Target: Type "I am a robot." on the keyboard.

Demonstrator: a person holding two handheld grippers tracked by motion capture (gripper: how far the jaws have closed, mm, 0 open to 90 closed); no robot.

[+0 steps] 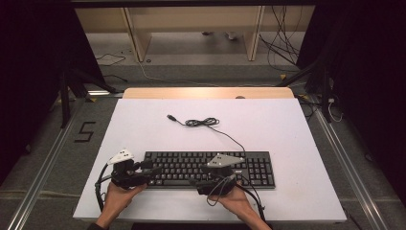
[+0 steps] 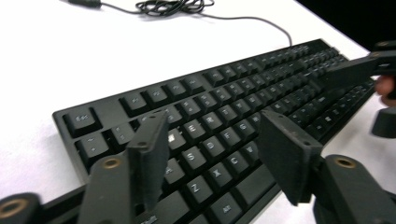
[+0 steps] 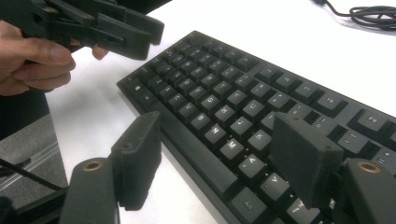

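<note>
The left hand-held gripper (image 1: 154, 171) hovers over the left end of the long black plastic keyboard (image 1: 210, 168), its two black jaws standing well apart with nothing between them; in the left gripper view the letter keys lie bare in the gap and no pad presses on any of them. The right hand-held gripper (image 1: 197, 183) sits at the keyboard's near edge, about the middle of its length, and its jaws are likewise spread wide and empty, the near row of keys just under and beyond them.

The keyboard lies straight ahead of both grippers, its long axis running left to right across the white table top (image 1: 143, 124), parallel to the near edge. So each gripper meets it broadside: the left one is nearer the escape-key end, the right one nearer the middle, and the number-pad end lies well off to the right of both. I judge that whichever end is wanted next decides which hand should take it.

Farther out, the keyboard's thin black cable (image 1: 206, 123) runs from its back edge to a loose coil near the table's middle, ending in a plug.

Counted: two grippers, one keyboard, one cable.
</note>
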